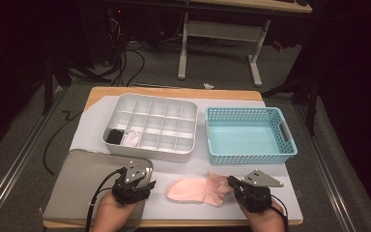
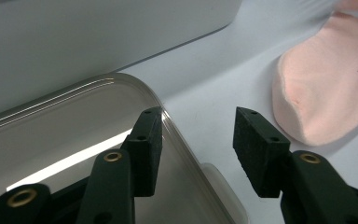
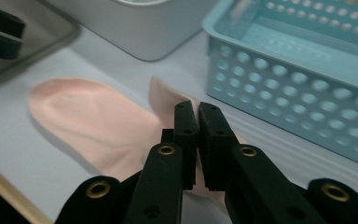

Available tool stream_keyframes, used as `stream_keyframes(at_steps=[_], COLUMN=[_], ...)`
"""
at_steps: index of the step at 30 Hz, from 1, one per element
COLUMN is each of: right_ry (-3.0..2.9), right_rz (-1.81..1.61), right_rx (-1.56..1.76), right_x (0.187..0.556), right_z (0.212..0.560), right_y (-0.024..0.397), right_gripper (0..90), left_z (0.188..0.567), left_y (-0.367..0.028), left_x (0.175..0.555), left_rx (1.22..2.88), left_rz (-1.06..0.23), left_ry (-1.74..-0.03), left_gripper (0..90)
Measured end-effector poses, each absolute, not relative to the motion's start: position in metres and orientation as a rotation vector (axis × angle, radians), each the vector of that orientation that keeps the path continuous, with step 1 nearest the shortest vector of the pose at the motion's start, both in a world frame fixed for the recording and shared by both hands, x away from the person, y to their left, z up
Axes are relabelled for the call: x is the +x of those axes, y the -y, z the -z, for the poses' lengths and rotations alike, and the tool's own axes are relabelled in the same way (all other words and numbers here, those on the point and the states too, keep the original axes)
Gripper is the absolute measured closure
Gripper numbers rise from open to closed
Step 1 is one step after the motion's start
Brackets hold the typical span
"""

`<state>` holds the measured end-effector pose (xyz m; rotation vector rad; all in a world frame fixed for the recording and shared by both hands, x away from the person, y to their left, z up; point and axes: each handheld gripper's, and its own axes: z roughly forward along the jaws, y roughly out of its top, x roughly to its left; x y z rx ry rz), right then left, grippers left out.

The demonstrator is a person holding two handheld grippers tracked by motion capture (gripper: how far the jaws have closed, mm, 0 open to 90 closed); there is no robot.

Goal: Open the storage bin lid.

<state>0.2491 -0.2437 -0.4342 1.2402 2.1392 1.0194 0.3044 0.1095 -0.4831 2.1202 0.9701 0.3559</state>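
Sock: plainly the thing in hand, a pale pink sock (image 1: 195, 191) lying flat on the white mat (image 1: 294, 203) at the near edge, between the two grippers
Handling: soft, limp and light by the look of it; it should drape and stretch rather than keep shape, so a pinch at the cuff edge seems the best hold
Right gripper (image 3: 198, 116): jaws clenched on the sock's cuff end, fabric bunched between the pads
Left gripper (image 2: 198, 140): jaws spread with nothing between them, hovering over the corner of the grey lid (image 2: 74, 140), just left of the sock's toe
Beyond: blue basket (image 1: 249, 135) behind the sock; white divided organiser (image 1: 152, 125) to its left, with a black item (image 1: 114, 137) and a white item (image 1: 132, 138) in its near-left cells
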Motion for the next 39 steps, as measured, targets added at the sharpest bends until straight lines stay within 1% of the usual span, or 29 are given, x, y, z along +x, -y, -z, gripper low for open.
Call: stream_keyframes(at_steps=[6, 11, 14, 22, 24, 30, 32, 34, 37, 39], right_ry=[-2.176, -2.205, -2.225, -2.335, -2.337, -2.268, -2.271, -2.308, -2.39, -2.438], right_rz=[-1.046, -0.995, -0.987, -0.988, -0.993, -1.071, -1.08, -1.063, -1.016, -0.996], right_rx=[1.171, 1.265, 1.286, 1.196, 1.179, 1.121, 1.1, 1.091, 1.093, 1.101], right_x=[0.252, 0.27, 0.275, 0.265, 0.263, 0.258, 0.256, 0.255, 0.255, 0.256], right_z=[0.43, 0.452, 0.462, 0.476, 0.474, 0.445, 0.441, 0.445, 0.464, 0.475], right_y=[0.223, 0.233, 0.233, 0.199, 0.195, 0.197, 0.196, 0.193, 0.186, 0.184], right_gripper=[85.8, 85.6, 85.5, 85.3, 85.3, 85.3, 85.1, 84.5, 82.7, 77.2], left_z=[0.48, 0.481, 0.482, 0.485, 0.485, 0.483, 0.482, 0.483, 0.482, 0.482], left_y=[-0.109, -0.11, -0.109, -0.1, -0.098, -0.096, -0.095, -0.093, -0.089, -0.086], left_x=[0.303, 0.303, 0.303, 0.302, 0.301, 0.301, 0.3, 0.3, 0.3, 0.299], left_rx=[2.125, 2.12, 2.124, 2.145, 2.151, 2.142, 2.143, 2.145, 2.155, 2.157], left_rz=[-0.369, -0.366, -0.366, -0.341, -0.344, -0.351, -0.349, -0.346, -0.34, -0.342], left_ry=[-0.949, -0.955, -0.95, -0.935, -0.926, -0.922, -0.917, -0.912, -0.9, -0.891], left_gripper=[52.4, 52.4, 52.4, 52.7, 52.9, 53.2, 53.4, 53.9, 54.2, 54.2])
